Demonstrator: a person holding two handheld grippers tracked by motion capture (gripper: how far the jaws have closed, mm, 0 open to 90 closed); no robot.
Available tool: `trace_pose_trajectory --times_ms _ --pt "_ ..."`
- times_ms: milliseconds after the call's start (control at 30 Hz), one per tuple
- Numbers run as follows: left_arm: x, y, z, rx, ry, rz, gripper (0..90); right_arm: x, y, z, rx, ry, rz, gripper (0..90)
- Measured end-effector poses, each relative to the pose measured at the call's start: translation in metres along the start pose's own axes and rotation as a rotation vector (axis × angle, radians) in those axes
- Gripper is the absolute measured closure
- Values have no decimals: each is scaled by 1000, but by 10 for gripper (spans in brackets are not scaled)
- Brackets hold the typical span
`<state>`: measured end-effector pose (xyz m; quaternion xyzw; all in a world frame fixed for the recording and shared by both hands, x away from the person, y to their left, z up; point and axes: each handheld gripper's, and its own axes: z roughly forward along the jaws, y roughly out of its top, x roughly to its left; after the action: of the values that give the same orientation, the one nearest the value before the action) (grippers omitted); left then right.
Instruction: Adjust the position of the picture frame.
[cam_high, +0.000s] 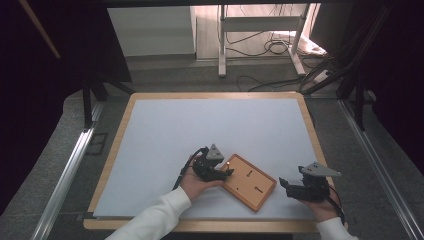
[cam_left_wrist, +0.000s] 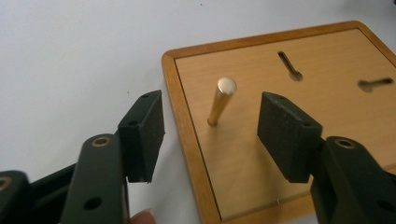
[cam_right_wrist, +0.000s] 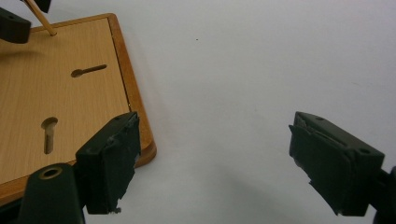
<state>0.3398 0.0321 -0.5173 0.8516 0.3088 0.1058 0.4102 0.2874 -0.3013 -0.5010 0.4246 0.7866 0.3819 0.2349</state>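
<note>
A wooden board (cam_high: 248, 181) with a raised rim lies at an angle near the table's front edge. It has two keyhole slots (cam_left_wrist: 289, 65) and a thin brass peg (cam_left_wrist: 221, 101) that stands near one corner. My left gripper (cam_high: 227, 172) is at that corner, and in the left gripper view (cam_left_wrist: 212, 119) its jaws stand on either side of the peg with a gap on both sides, open. My right gripper (cam_high: 284, 184) rests to the right of the board. Its jaws (cam_right_wrist: 219, 154) are wide open over the white surface, with nothing between them and one pad (cam_right_wrist: 112, 158) beside the board's corner (cam_right_wrist: 140, 154).
The board lies on a white mat (cam_high: 200, 130) that covers a wooden-edged table (cam_high: 125, 120). Beyond the far edge are a white stand's legs (cam_high: 222, 45) and loose cables (cam_high: 270, 47) on the floor. Metal rails (cam_high: 65, 175) run along both sides.
</note>
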Motion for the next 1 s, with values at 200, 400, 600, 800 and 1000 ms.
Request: trace_pose_trajectory --times_ms 200,400,600,800,1000 --pt "-2 2 5 -20 -10 8 591 -1 -1 0 2 -5 11 170" --pt "-9 3 11 -13 11 33 746 -1 -1 -1 4 -12 15 170" --pt "-6 1 9 -29 24 27 837 -2 -2 0 10 -18 18 170" --pt "-6 3 8 -23 18 15 840 -2 -2 0 9 -20 19 170" --pt "-7 5 5 -24 19 15 840 -2 -2 -1 4 -24 22 171"
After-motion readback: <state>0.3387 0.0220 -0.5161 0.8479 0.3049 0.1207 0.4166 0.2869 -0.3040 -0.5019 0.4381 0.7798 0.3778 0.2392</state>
